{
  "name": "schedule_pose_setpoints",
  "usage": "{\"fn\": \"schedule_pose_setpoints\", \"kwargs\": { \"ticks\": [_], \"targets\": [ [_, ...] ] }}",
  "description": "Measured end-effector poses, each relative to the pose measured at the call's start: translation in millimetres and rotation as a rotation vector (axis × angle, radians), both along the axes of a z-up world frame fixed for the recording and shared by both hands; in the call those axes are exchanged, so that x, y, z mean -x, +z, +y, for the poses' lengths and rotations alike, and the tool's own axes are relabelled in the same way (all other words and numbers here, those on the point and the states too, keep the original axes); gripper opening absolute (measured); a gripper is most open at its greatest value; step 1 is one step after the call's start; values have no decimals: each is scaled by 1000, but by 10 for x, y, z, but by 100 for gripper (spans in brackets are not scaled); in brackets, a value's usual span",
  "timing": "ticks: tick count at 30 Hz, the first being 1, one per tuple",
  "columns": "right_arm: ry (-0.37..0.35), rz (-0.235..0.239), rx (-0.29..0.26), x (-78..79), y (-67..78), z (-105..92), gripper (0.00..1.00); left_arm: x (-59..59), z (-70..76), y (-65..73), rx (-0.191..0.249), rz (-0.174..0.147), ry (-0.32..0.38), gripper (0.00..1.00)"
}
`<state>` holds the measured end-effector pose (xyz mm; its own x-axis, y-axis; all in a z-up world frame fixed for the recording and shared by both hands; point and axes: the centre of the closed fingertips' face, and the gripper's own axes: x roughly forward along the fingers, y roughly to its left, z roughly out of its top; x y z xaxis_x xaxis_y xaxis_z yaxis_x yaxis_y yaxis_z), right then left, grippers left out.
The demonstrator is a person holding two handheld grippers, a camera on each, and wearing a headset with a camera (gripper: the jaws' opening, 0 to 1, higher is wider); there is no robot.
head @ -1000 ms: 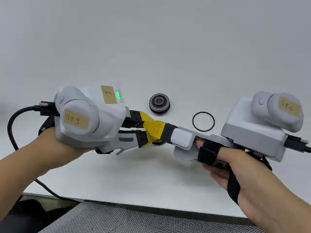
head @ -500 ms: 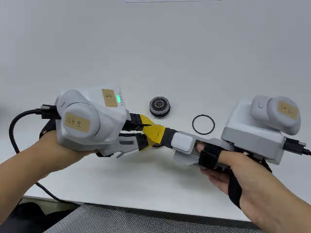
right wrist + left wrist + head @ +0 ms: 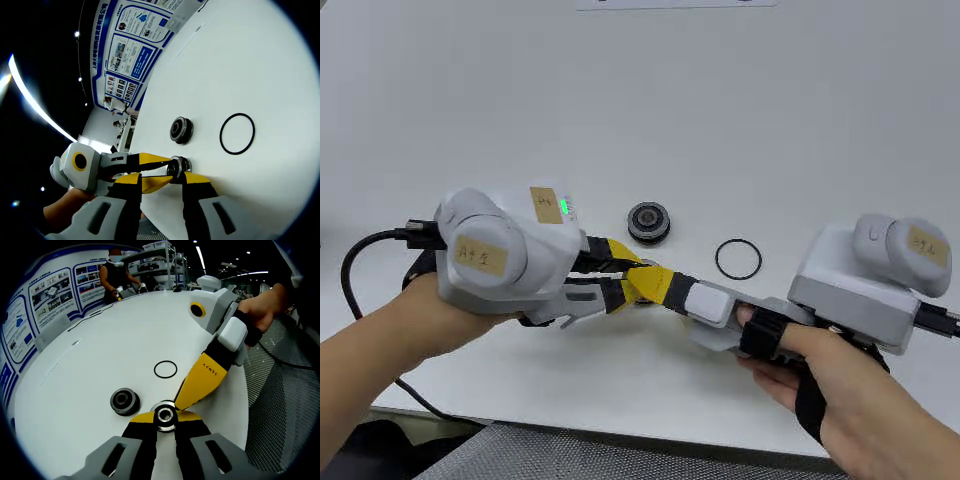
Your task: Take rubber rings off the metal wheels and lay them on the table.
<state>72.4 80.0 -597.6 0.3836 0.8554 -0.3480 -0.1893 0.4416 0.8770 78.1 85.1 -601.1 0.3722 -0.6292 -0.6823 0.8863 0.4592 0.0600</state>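
- Right gripper [image 3: 170, 181] has drawn back slightly toward the person, tips at the rim of the metal wheel [image 3: 165, 414] (open or closed: cannot tell).
- Left gripper [image 3: 165, 417]: jaws clamped on that wheel.
- Ahead of its tips: second wheel [image 3: 124, 401] and loose rubber ring [image 3: 165, 369] on the white table [image 3: 125, 325].
- Beyond: wall posters [image 3: 30, 315].
- Any ring on the clamped wheel is hard to make out.

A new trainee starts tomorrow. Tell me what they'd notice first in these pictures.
The left gripper and right gripper meet nose to nose near the front of the white table, yellow-tipped jaws converging on one small metal wheel. Behind them sit a second wheel and a loose black rubber ring, side by side.
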Motion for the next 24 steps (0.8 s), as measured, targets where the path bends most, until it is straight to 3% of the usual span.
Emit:
{"fn": "schedule_pose_setpoints", "kwargs": {
  "ticks": [9, 24],
  "targets": [
    [-5, 45, 47, -41, -175, -70, 10, 3, -2, 2, 1, 2, 0, 12],
    [-4, 44, 63, -61, -181, -84, 3, 1, 0, -2, 0, 3, 0, 12]
  ]
}}
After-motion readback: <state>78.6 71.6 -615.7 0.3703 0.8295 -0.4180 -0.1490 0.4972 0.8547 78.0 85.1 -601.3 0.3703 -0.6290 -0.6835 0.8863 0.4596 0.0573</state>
